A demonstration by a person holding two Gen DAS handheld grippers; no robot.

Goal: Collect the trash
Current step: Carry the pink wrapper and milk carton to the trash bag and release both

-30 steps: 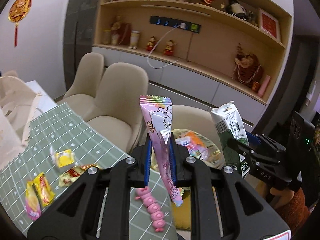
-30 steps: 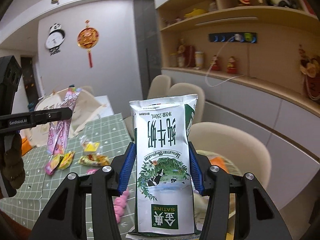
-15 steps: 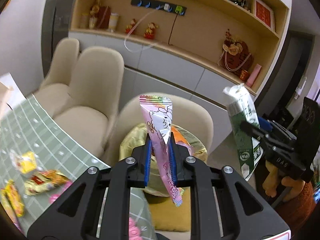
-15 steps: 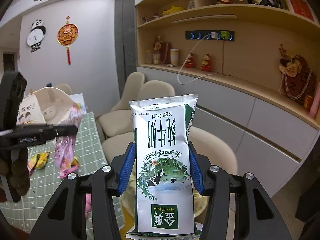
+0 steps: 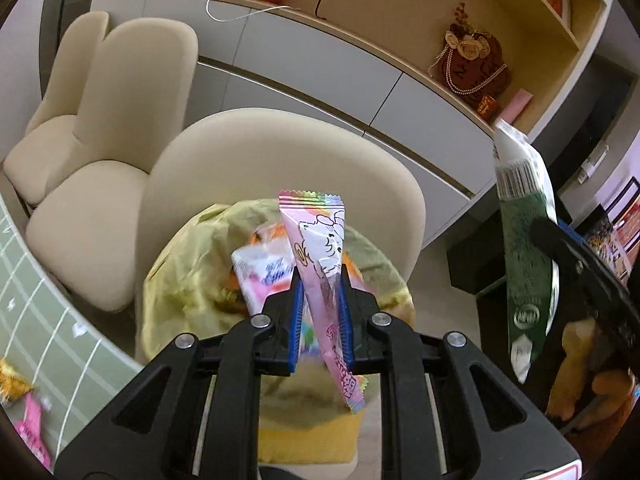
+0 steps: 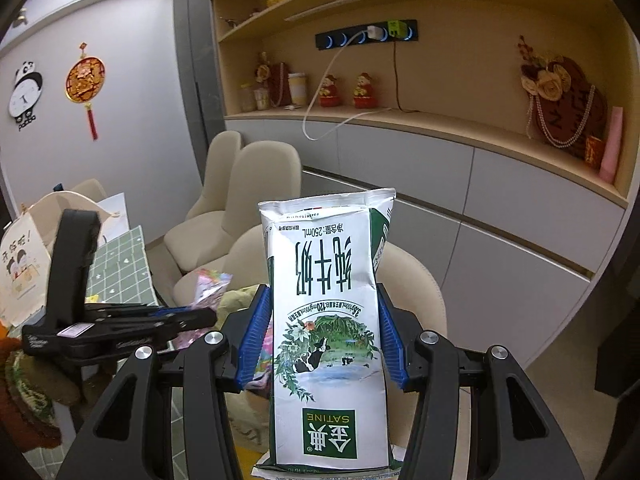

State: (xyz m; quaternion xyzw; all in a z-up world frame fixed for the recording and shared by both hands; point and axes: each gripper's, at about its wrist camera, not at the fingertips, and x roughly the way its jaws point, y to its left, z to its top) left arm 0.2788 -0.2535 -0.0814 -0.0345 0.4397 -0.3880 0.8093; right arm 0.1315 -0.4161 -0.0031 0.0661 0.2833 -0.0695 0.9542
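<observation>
My left gripper (image 5: pixel 320 320) is shut on a pink snack wrapper (image 5: pixel 320 264) and holds it upright above a yellow-lined trash bin (image 5: pixel 192 280) with wrappers inside, standing beside a beige chair (image 5: pixel 256 160). My right gripper (image 6: pixel 322 344) is shut on a flattened white and green milk carton (image 6: pixel 326 320), held upright. The carton also shows at the right of the left wrist view (image 5: pixel 524 240). In the right wrist view the left gripper (image 6: pixel 200 316) with its wrapper (image 6: pixel 210 286) is at the left.
The green checked table (image 5: pixel 44 320) is at the lower left with loose wrappers (image 5: pixel 12 376) on it. Two more beige chairs (image 5: pixel 100 120) stand behind. A cabinet and shelves (image 6: pixel 480 160) line the back wall. A paper bag (image 6: pixel 24 256) stands on the table.
Both grippers have swung right, away from the table, and tilted down. The left gripper with the pink wrapper is now over the trash bin. Both grips are unchanged.
</observation>
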